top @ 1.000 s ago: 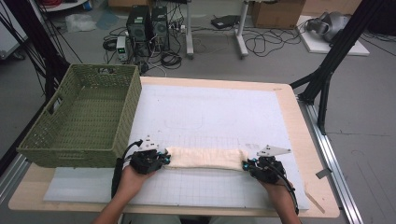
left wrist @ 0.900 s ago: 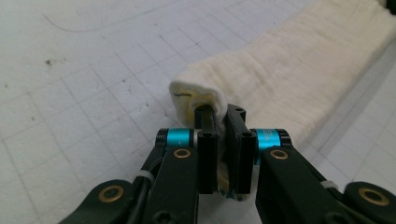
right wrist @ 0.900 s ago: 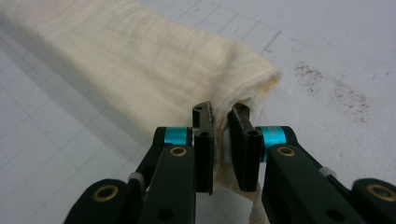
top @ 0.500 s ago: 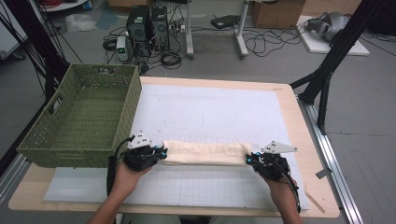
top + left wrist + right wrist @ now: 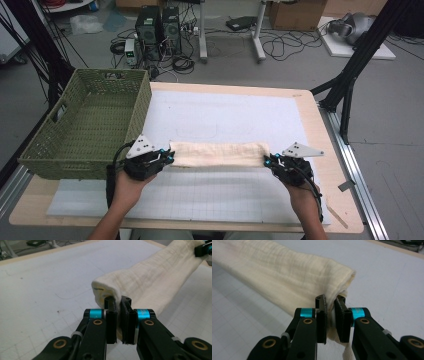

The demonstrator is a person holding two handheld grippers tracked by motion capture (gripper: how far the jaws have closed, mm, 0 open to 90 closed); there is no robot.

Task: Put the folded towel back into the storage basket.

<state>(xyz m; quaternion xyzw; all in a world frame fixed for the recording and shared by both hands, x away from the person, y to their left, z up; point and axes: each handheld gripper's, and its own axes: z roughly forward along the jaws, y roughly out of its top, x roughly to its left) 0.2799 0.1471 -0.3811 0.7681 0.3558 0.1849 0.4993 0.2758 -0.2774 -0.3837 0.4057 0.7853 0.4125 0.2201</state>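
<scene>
Nearest us, 2 hands come in from the bottom edge, each working its own tongs. The left tongs [image 5: 169, 158] are clamped narrow on the left end of the long, cream-coloured folded muslin cloth [image 5: 219, 153], and the left gripper view has that hemmed corner pinched flat between the pads. The right tongs [image 5: 267, 161] grip the opposite end just as tightly, fabric bunched between the black pads in the right gripper view. So the cloth hangs as a taut band between the 2 grips, its long axis running straight left to right across the white gridded mat [image 5: 225, 195] on the wooden bench [image 5: 327, 165], lifted just clear of it. Farther off to the left sits the green woven plastic basket [image 5: 107, 125], nearer the left hand, so any carry looks likely to lead leftward.
</scene>
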